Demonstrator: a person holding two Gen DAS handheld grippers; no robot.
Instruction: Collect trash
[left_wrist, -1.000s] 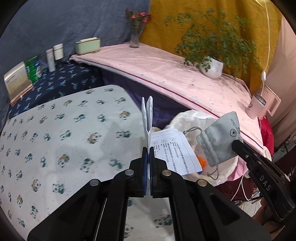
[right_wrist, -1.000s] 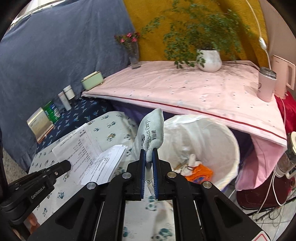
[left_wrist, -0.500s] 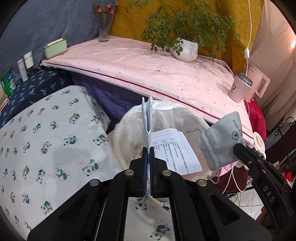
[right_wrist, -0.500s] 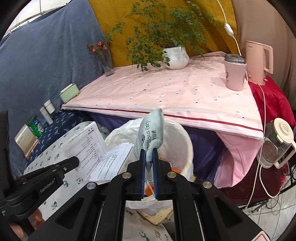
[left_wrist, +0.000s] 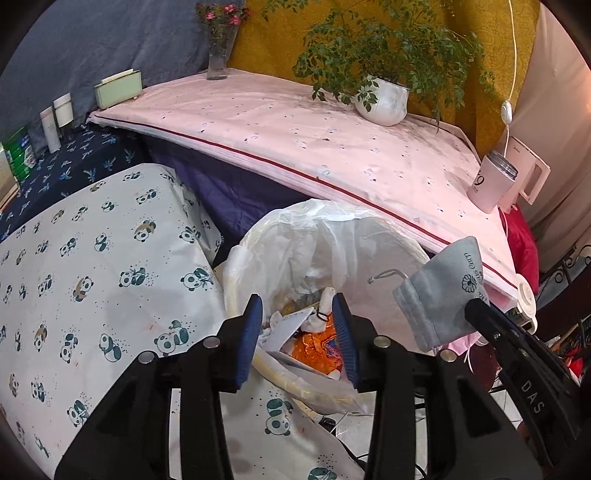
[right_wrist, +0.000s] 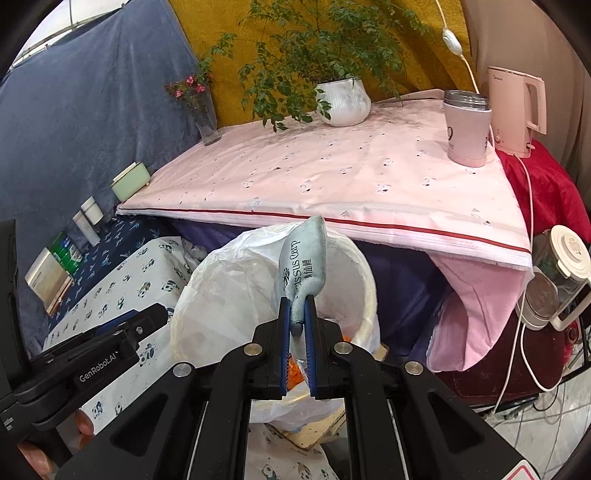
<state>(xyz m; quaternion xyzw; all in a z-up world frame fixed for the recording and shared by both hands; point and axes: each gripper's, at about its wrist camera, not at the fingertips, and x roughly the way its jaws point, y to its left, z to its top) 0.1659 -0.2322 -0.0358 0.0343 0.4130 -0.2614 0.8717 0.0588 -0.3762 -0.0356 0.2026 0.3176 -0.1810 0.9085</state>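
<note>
Hanging over the trash bin (left_wrist: 332, 251), the left gripper (left_wrist: 297, 328) has its jaws partly apart and opening, and nothing is pressed between the blue pads (left_wrist: 248, 332). Under them, inside the white bag that lines the bin, a folded white paper (left_wrist: 286, 326) lies tilted among orange wrappers (left_wrist: 317, 343) and other white scraps; which of these scraps is what, I cannot say, because the gripper covers much of the pile.

The right gripper (right_wrist: 296, 325) is closed tight on the lower end of a grey cloth pouch (right_wrist: 304, 264). In the right wrist view the pouch stands almost upright, its long axis running from the jaws up and away to a pointed tip, which reaches the far rim of the bin. In the left wrist view the same pouch (left_wrist: 439, 291) shows at the right, leaning up to the right, with its drawstring mouth toward the left and over the right edge of the bin. The printed letters on it are only partly readable.

The bin stands between a table with a panda-print cloth (left_wrist: 92, 266) on the left and a higher table under a pink cloth (left_wrist: 295, 133) at the far side. The bottom of the bin is hidden by both grippers. At the lower left of the right wrist view, fingers (right_wrist: 35, 456) of the person are probably seen, cut by the frame edge.
</note>
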